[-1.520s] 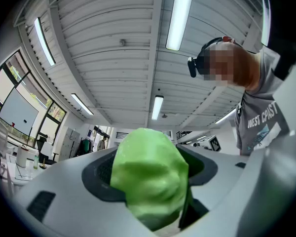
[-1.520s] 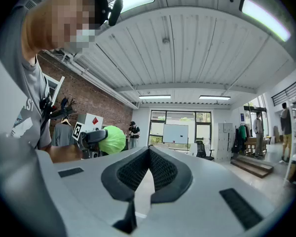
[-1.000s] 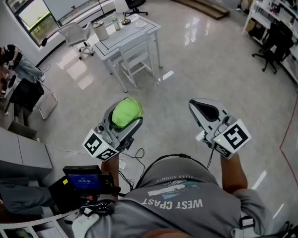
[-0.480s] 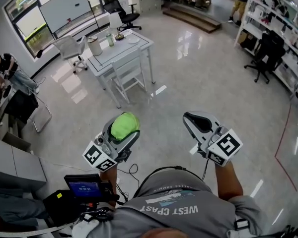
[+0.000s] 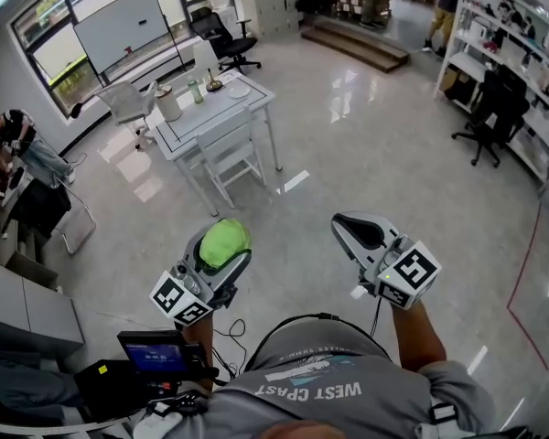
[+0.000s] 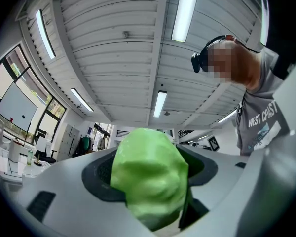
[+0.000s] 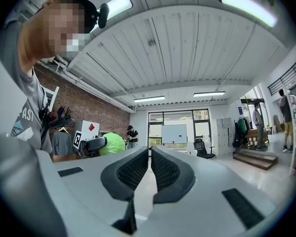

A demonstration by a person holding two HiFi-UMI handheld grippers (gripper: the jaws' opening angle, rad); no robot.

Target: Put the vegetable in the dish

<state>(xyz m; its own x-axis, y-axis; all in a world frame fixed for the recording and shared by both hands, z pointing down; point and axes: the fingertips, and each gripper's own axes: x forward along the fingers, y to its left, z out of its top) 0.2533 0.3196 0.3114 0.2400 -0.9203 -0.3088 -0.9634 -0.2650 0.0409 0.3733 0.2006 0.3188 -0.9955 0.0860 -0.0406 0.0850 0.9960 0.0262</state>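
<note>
Vegetable [image 5: 223, 241] sits clamped between the left hand-held gripper's [image 6: 150, 149] jaws.

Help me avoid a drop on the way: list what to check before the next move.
1. Green vegetable clamped between the left gripper's jaws: ok.
2. Right gripper empty, jaws nearly together: ok.
3. Dish located: cannot tell; the small things on the white table are too small to identify.
4. Vegetable above a dish: not ok; both grippers hang over the floor, apart from the table.
</note>
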